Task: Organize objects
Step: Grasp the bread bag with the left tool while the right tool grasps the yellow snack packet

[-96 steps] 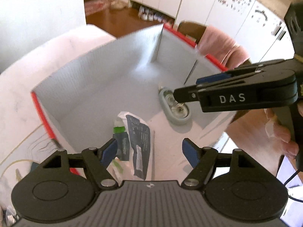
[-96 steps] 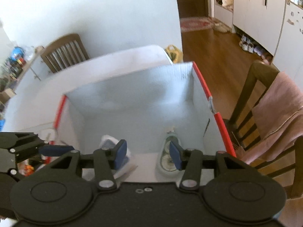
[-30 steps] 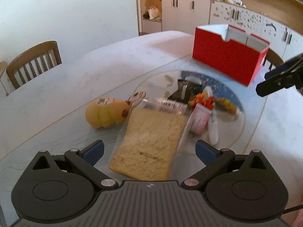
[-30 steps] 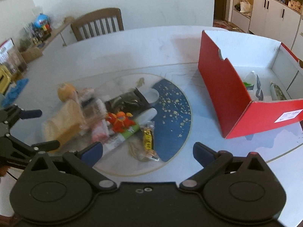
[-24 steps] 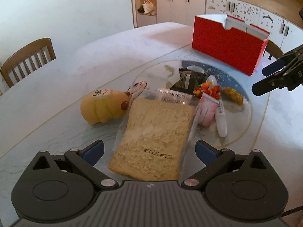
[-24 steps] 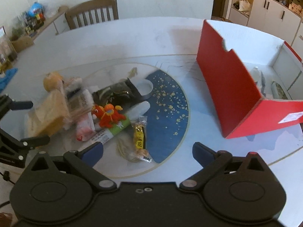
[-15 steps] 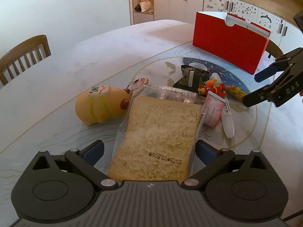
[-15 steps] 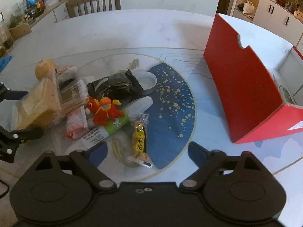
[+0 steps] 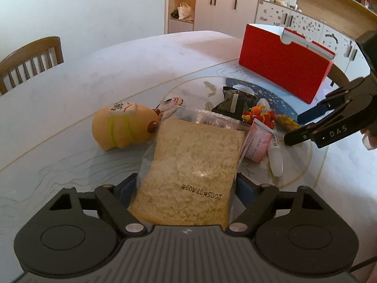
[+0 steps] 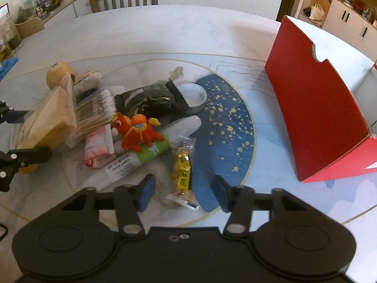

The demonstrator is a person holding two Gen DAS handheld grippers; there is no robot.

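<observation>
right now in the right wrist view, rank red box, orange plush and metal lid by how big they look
1. red box, by far the largest
2. orange plush
3. metal lid

The plush and the lid look close in size, and the plush lies nearer the camera, so that order is unsure.

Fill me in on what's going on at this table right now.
A person with a two-finger gripper in each hand is sorting a pile of small items into the red box. The left gripper has just been closing around the bagged bread slice, its pads at the bag's sides. The right gripper has just been closing too, around the yellow snack packet, not yet pressing it. The orange plush toy, tube and pink packet lie untouched.
</observation>
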